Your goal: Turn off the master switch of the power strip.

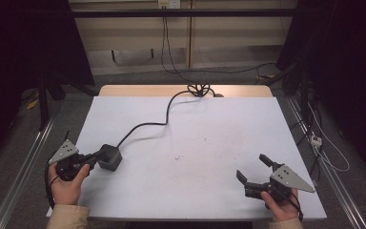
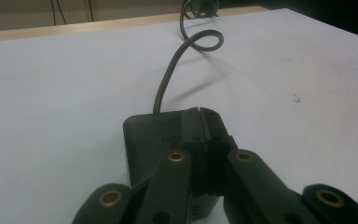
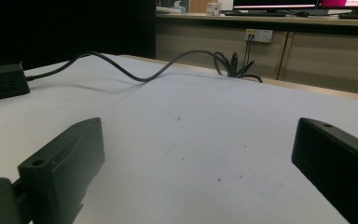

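At the lower left of the high view the left gripper [image 1: 91, 159] rests on the white table [image 1: 209, 143], and its tongs are pressed together tip to tip above the black socket cube [image 1: 109, 157]. In the left gripper view the pads [image 2: 193, 128] meet with nothing between them, lying across the top of the cube [image 2: 142, 140], so nothing is held; the closed tips seem set to press or nudge it. At the lower right of the high view the right gripper [image 1: 253, 168] sits low over the table with its tongs wide and empty, well apart from the cube, which shows at the far left in the right gripper view [image 3: 4, 80]. Beyond the cube its black cord [image 1: 145, 125] snakes up the middle of the table to a tangle of loops [image 1: 198, 89] at the far edge, near the wooden strip. To do this step well, I judge the closed tips should bear squarely on the cube's top or side, pushing slowly and level so it slides rather than tips, with the cord left slack and not dragged.
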`<state>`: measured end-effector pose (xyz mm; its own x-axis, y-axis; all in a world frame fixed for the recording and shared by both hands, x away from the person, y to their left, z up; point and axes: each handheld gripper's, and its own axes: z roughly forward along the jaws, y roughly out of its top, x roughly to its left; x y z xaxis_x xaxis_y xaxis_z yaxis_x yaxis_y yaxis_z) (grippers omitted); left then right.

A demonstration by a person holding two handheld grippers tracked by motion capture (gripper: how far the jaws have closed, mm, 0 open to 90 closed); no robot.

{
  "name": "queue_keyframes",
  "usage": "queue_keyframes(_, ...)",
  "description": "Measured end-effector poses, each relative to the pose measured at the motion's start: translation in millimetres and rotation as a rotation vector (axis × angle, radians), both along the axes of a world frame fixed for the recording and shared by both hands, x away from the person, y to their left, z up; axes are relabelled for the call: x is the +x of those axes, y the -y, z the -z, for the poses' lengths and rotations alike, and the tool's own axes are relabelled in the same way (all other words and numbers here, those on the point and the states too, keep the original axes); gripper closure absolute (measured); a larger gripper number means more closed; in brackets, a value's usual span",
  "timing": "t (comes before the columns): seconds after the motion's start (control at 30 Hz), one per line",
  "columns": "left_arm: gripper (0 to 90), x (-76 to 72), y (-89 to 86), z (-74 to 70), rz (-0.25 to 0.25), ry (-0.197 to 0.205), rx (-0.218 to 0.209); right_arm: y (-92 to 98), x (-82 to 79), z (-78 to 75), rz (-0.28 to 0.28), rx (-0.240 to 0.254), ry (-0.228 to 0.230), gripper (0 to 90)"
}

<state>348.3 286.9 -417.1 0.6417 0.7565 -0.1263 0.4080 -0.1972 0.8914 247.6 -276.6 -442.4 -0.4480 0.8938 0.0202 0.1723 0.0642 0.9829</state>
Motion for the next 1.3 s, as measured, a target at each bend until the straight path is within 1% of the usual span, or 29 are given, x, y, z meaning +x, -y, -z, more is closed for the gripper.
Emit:
queue_keyframes(0.13,90.0,0.0,0.9,0.2,0.003,-0.003,0.009,0.2,0.0,0.1,0.0,0.0,-0.001,1.9)
queue_keyframes(0.27,90.0,0.1,0.5,0.9,-0.004,-0.009,0.0,-0.1,-0.3,-0.3,-0.002,-0.001,-0.001,1.9)
queue_keyframes(0.53,90.0,1.0,-0.7,2.5,-0.012,-0.013,0.019,-0.5,-0.1,-0.1,-0.007,-0.001,-0.001,1.9)
queue_keyframes(0.67,90.0,1.6,-1.2,3.2,-0.021,-0.011,0.012,-0.7,-0.1,-0.1,-0.01,-0.004,-0.001,2.0)
queue_keyframes(0.77,90.0,2.1,-1.8,3.5,-0.023,-0.012,0.02,-0.6,-0.1,-0.1,-0.01,-0.002,-0.002,2.0)
queue_keyframes(0.93,90.0,2.4,-1.5,4.2,-0.031,-0.014,0.014,-0.5,-0.2,-0.2,-0.012,-0.001,-0.002,2.0)
queue_keyframes(0.97,90.0,2.6,-1.4,4.5,-0.028,-0.014,0.019,-0.5,-0.2,-0.2,-0.012,-0.001,-0.002,2.1)
queue_keyframes(1.07,90.0,2.9,-1.6,4.5,-0.03,-0.01,0.017,-0.5,-0.2,-0.1,-0.012,0.001,-0.002,2.1)
queue_keyframes(1.3,90.0,3.6,-1.5,5.1,-0.033,-0.015,0.016,0.3,-0.1,-0.1,-0.011,0.003,-0.002,2.1)
